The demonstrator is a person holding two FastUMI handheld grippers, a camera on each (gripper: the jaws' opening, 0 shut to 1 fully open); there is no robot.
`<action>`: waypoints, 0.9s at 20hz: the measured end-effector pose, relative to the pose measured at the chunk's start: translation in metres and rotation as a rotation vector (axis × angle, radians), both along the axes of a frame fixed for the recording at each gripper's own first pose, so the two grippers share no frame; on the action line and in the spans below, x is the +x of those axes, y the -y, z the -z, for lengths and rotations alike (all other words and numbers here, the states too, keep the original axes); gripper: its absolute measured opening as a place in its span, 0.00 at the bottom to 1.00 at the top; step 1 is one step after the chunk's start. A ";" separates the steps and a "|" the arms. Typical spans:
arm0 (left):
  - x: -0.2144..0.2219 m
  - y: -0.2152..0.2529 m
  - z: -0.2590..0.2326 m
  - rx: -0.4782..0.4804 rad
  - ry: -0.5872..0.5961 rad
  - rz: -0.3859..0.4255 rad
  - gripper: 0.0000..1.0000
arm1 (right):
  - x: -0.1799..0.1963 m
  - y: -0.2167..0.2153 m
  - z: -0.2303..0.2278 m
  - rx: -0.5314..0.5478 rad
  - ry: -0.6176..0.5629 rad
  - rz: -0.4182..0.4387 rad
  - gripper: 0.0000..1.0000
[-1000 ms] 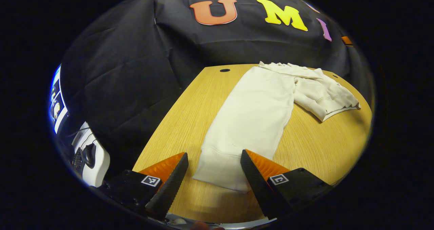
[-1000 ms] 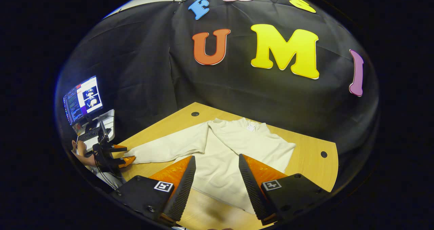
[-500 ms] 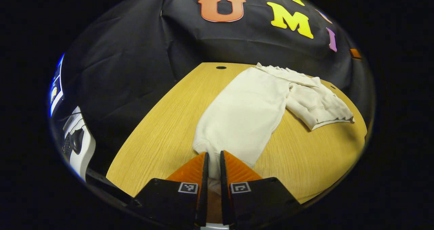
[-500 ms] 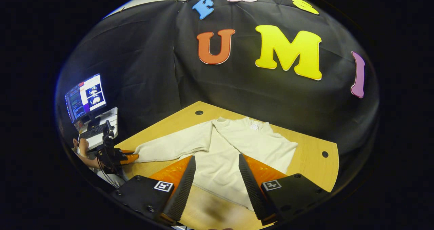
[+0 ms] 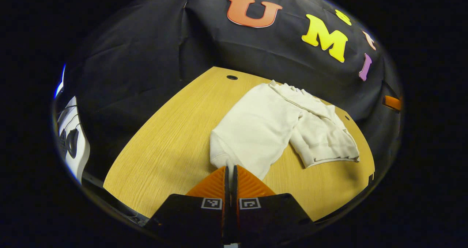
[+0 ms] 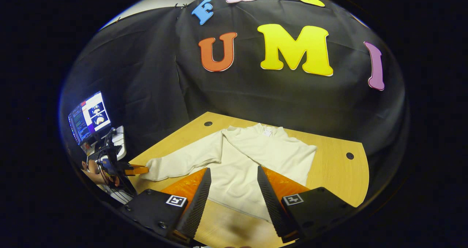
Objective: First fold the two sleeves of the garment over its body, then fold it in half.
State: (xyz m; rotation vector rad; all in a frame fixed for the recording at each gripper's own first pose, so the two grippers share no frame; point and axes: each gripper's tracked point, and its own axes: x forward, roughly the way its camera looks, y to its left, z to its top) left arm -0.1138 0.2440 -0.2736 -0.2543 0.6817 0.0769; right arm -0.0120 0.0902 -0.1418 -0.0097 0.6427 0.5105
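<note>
Garment (image 6: 252, 160): flat on table (image 6: 340, 175) – one sleeve (image 6: 182, 160) stretched left, cuff at left gripper (image 6: 137, 170)
Right gripper (image 6: 232, 175): above garment's near hem
Monitor (image 6: 89, 114): far left – beyond table

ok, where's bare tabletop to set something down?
Free: the wood left of the sweatshirt toward the table edge, and the strip beyond its right side by the grommet hole. Crowded: mid-table, under the garment and the left hand-held gripper pinching its sleeve.

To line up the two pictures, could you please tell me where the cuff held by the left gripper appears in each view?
Left gripper view: the cuff sits bottom centre, pinched between the left gripper's closed fingers.
Right gripper view: the cuff is at far left, where the sleeve ends at the orange fingers.
Shared landmark: the table hole by the wall.
</note>
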 end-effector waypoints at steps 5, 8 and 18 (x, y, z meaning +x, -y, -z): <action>0.042 0.030 -0.050 -0.045 0.077 0.035 0.03 | 0.000 0.022 -0.013 0.049 0.017 0.027 0.80; 0.064 0.046 -0.070 -0.046 0.098 0.080 0.03 | 0.004 0.048 -0.018 0.072 0.023 0.083 0.80; 0.177 0.114 -0.205 -0.075 0.309 0.211 0.03 | 0.002 0.140 -0.041 0.131 0.045 0.289 0.80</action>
